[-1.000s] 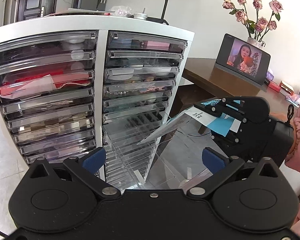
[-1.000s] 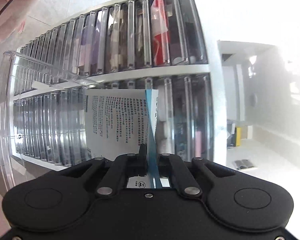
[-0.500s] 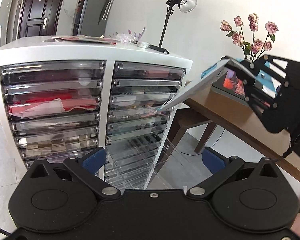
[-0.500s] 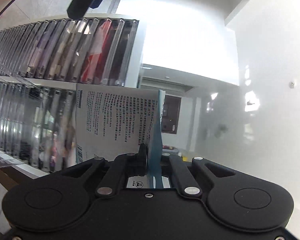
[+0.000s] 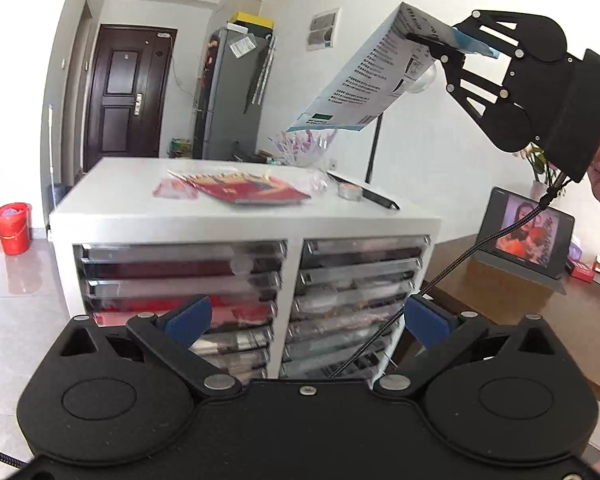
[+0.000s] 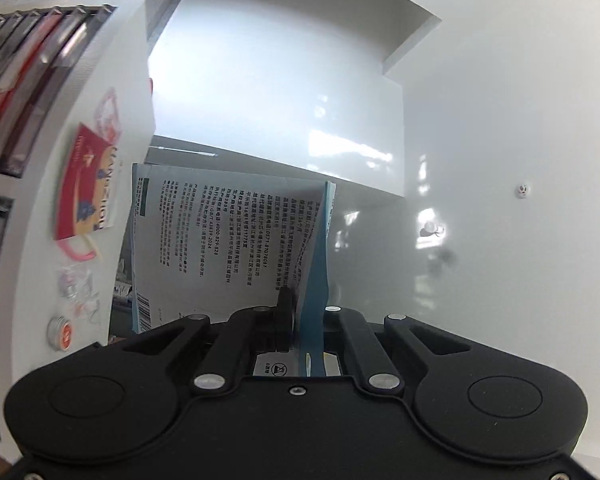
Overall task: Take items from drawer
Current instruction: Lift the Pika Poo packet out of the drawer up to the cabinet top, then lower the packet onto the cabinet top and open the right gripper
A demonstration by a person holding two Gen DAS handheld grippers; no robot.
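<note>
Left wrist view, left to right. A red bucket (image 5: 13, 227) stands on the tiled floor beside a dark door (image 5: 121, 90). The white drawer cabinet (image 5: 244, 216) occupies the centre, with two columns of clear drawers (image 5: 180, 276), all shown pushed in as far as the view allows. On its top lie a red booklet (image 5: 244, 188), a small round tin (image 5: 350, 192) and a dark flat item too blurred to identify. The left tongs (image 5: 306, 318) are in the foreground, their blue pads spread wide with nothing between them.

Upper right, the right tongs (image 5: 428, 42) are held high above the cabinet top, pressed together on one end of a flat white and blue printed packet (image 5: 364, 84); the packet hangs tilted downward to the left, clear of the cabinet. A pink sleeve shows at the frame edge. Lower right, a tablet (image 5: 528, 236) stands on a brown worktop (image 5: 540, 312).

Right wrist view: the packet (image 6: 220, 240) is pinched between the closed fingers, printed face visible, cabinet top at left.
</note>
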